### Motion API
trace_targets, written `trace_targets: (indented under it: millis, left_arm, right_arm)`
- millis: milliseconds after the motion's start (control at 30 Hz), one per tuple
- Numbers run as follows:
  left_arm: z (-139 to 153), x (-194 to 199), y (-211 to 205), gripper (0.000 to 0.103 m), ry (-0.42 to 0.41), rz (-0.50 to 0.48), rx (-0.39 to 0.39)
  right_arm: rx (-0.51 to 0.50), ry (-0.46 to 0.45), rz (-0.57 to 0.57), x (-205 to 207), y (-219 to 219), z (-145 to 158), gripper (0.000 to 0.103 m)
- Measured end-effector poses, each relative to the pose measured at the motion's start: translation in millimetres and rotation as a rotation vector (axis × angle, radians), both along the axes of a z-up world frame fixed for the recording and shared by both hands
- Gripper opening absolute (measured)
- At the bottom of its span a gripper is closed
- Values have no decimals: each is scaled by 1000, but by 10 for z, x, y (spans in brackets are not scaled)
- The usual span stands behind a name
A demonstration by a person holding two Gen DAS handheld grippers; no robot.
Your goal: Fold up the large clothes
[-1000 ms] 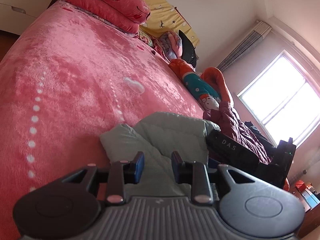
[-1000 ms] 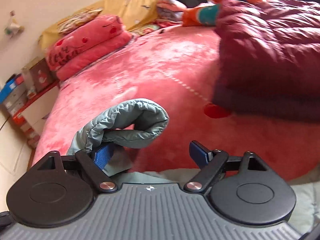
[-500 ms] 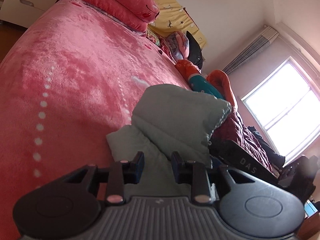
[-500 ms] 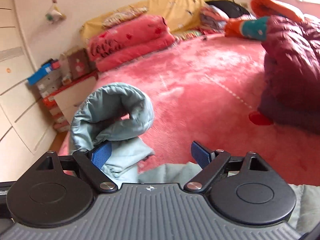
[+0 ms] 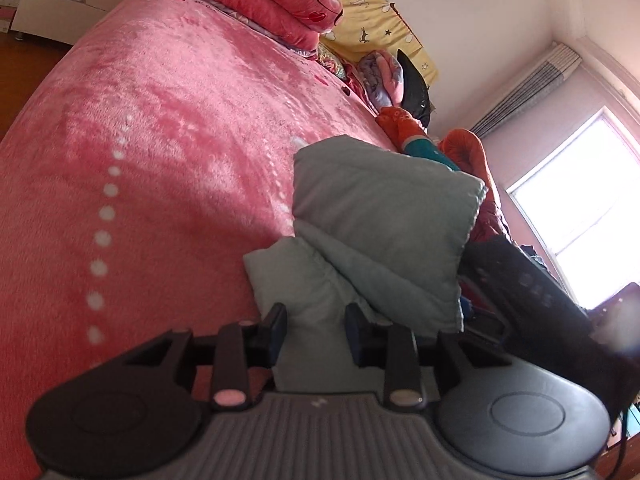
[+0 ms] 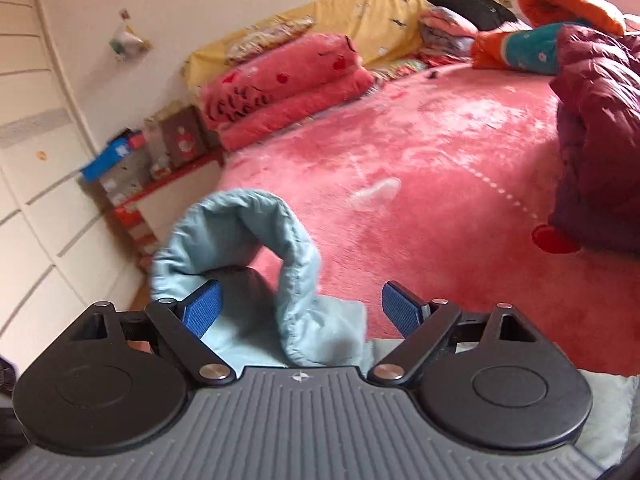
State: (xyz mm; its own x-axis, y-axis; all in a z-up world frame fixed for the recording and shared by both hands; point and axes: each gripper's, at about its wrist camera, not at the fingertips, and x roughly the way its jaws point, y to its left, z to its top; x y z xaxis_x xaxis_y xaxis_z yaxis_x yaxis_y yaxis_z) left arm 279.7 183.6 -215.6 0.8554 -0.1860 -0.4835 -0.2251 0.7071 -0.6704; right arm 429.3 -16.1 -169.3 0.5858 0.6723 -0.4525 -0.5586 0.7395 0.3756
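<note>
A pale green padded jacket lies at the near edge of the pink plush bed cover. One fold of it stands up like a cushion ahead of my left gripper. The left jaws are narrow and the jacket's fabric fills the gap between them. In the right wrist view a rolled edge of the same jacket arches over the left finger of my right gripper. Its jaws stand wide apart, and the right pad touches nothing.
Pink pillows and a yellow headboard cover line the far end. A maroon padded jacket and an orange and teal garment lie on the bed's right. White drawers and a shelf of boxes stand at the left.
The jacket's fold has risen from lying low to standing tall in the left view. The right view has swung left toward the drawers, and the fabric loop now sits more between its fingers.
</note>
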Motion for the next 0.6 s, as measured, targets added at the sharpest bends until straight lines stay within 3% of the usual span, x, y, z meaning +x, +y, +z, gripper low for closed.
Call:
trace_targets:
  millis: [33,167,233,267,367,600]
  left_arm:
    - [-2,0,4,29,1,0,0]
    - [-3,1,-2,29,3,-3,3]
    - [3,-5,-4,30,-1,-4,7]
    - [8,1,-2,30,-7,-5,7]
    - [40,-16,-12,32,-44,-18,-1]
    - [149,-9,-209,40,-142,-114,15]
  right_arm:
    - [-8,10,-10,30,35,-32,100]
    - [7,51,-45,60,78,-78,39]
    - [-17,38,-57,23,91,-37,28]
    - [-44,18,-72,-24,101,-4,17]
    - [-119,-65,-161,-115,-2,118,10]
    - [-349,-374,-417,-623,-644,663,8]
